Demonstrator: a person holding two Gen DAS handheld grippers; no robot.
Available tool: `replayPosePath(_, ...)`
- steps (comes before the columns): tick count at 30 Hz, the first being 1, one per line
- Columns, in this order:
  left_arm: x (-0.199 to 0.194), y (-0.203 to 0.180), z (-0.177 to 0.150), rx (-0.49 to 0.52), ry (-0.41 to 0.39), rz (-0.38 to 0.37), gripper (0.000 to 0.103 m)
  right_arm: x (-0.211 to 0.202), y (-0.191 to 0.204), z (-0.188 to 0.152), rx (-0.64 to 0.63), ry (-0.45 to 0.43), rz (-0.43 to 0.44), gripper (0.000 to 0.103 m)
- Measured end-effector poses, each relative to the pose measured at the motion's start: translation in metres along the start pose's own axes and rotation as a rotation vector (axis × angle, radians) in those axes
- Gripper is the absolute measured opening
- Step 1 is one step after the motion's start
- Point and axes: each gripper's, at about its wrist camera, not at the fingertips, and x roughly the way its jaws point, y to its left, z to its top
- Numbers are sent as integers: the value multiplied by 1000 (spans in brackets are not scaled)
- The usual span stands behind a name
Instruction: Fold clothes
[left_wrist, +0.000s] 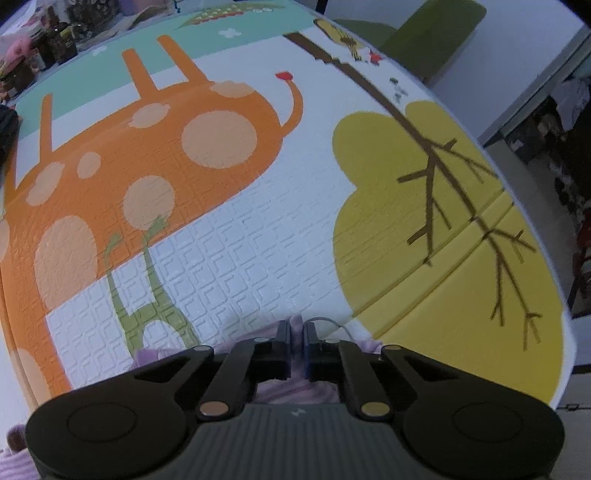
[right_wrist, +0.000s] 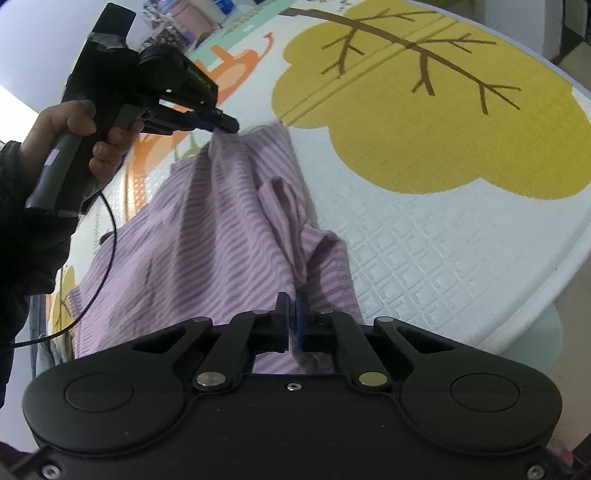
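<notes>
Striped garment (right_wrist: 207, 240) between both grippers' tips

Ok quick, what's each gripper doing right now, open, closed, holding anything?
Left gripper: closed, pinching a far edge of the purple striped garment.
Right gripper: closed on the same garment's near edge.

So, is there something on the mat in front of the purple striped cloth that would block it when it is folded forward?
Nothing visible does. Both claws, left and right, are shut on the purple striped cloth. Beyond it, the mat shows only its printed tree and animal pictures. The dark items stand past its far edge.
</notes>
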Motion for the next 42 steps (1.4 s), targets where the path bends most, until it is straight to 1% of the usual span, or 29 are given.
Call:
replayPosePath(4, -22, -2, 2, -9, -45, -45, 7, -13, 2, 0, 4, -32, 31, 3)
replayPosePath(7, -31, -4, 4, -13, -72, -79, 7, -24, 1, 0, 19, -57, 44, 3)
replayPosePath(9, -28, -4, 5, -27, -73, -107, 7, -28, -2, -1, 29, -68, 32, 3)
replayPosePath(11, -23, -6, 7, -43, -70, -131, 7, -29, -5, -2, 38, -66, -5, 2)
replayPosePath(14, -11, -11, 6, -54, -68, -138, 7, -24, -14, -4, 86, -57, -53, 2)
replayPosePath(17, 4, -18, 5, -48, -69, -136, 7, -16, -23, -6, 138, -44, -104, 2)
replayPosePath(22, 26, -26, 4, -34, -87, -116, 7, 3, -31, -11, 177, -8, -171, 2)
replayPosePath(24, 33, -27, 4, -31, -93, -78, 7, 9, -32, -10, 184, -5, -184, 2)
replayPosePath(27, 39, -31, 5, 25, -112, 12, 8, 10, -31, -10, 175, -8, -190, 2)
replayPosePath(28, 38, -31, 6, 35, -120, 18, 9, 10, -31, -10, 173, -7, -190, 2)
replayPosePath(30, 34, -28, 8, 25, -125, 1, 9, 9, -31, -11, 172, -6, -183, 3)
replayPosePath(32, 25, -23, 8, -5, -145, -33, 10, 5, -35, -11, 199, -9, -163, 9)
replayPosePath(33, 19, -22, 8, -8, -157, -38, 10, 2, -37, -10, 214, -14, -154, 12)
replayPosePath(35, 7, -23, 7, 2, -179, -46, 12, -6, -38, -10, 231, -46, -157, 22)
replayPosePath(37, -6, -26, 4, 19, -200, -53, 12, -16, -34, -8, 213, -93, -178, 22)
replayPosePath(39, -17, -29, 0, 34, -210, -63, 12, -23, -26, -4, 175, -131, -175, 22)
replayPosePath(42, -24, -31, -8, 47, -176, -107, 12, -33, -12, 1, 115, -178, -143, 22)
